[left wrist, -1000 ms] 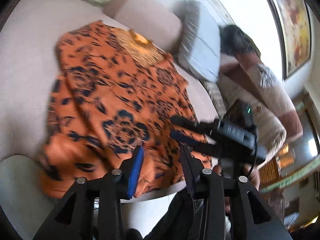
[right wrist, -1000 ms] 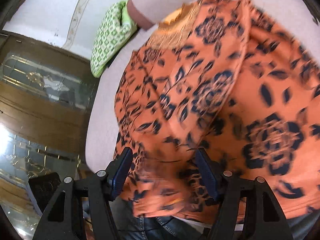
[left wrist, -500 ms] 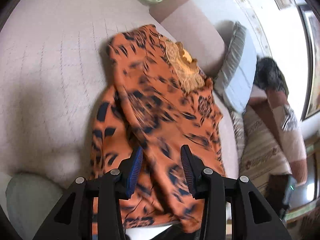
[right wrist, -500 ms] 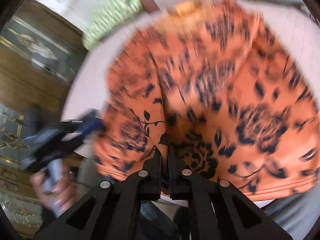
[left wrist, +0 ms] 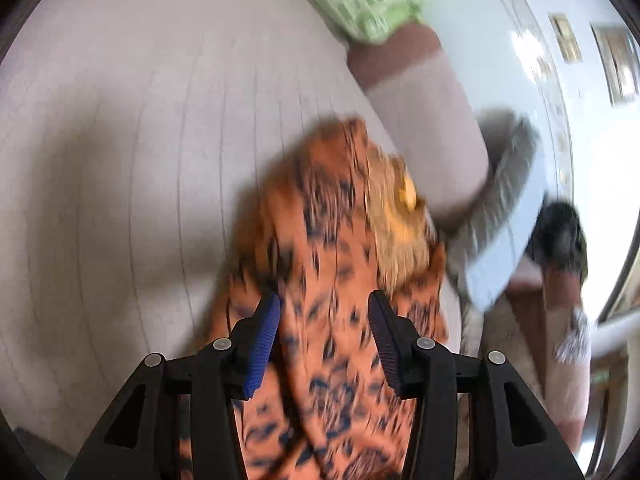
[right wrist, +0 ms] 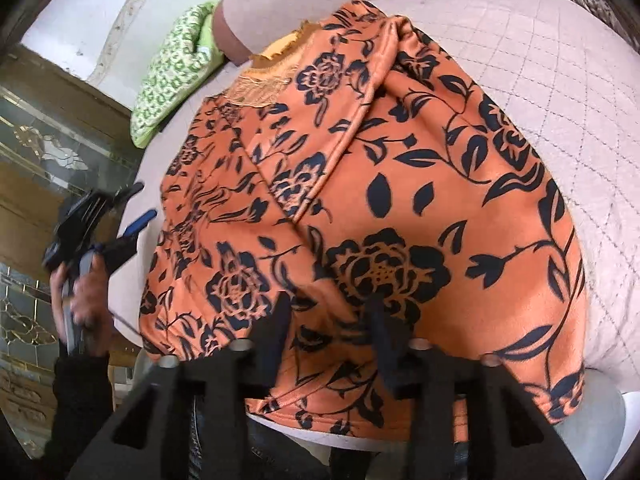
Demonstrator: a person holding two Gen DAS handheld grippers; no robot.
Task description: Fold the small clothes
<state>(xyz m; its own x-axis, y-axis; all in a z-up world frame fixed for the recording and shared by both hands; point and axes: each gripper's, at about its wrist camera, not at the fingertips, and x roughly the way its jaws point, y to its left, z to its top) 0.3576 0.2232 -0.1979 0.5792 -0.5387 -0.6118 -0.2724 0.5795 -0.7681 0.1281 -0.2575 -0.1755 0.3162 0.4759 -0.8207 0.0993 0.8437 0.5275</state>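
Note:
An orange top with a black flower print [right wrist: 400, 184] lies on the pale quilted sofa seat [right wrist: 560, 92], its gold lace collar [right wrist: 260, 84] at the far end and one side flap folded over the middle. My right gripper [right wrist: 328, 316] hovers over the near hem; its jaws are opening and the cloth lies loose under them. In the blurred left wrist view my left gripper [left wrist: 324, 320] is above the same top [left wrist: 332, 264], its jaws opening with the blue pads [left wrist: 264, 332] apart and no cloth pinched. The right wrist view shows the left gripper [right wrist: 132, 212] beside the top's left edge, in a hand.
A green patterned cushion [right wrist: 172, 72] leans at the sofa's far corner beside a beige bolster [left wrist: 428, 120]. A grey cushion [left wrist: 500, 216] and a seated person [left wrist: 560, 280] are to the right. A wooden door with glass panels [right wrist: 48, 140] stands left of the sofa.
The left gripper swung left over the top and its jaws widened. The right gripper went from open to shut at the near hem, then opened again.

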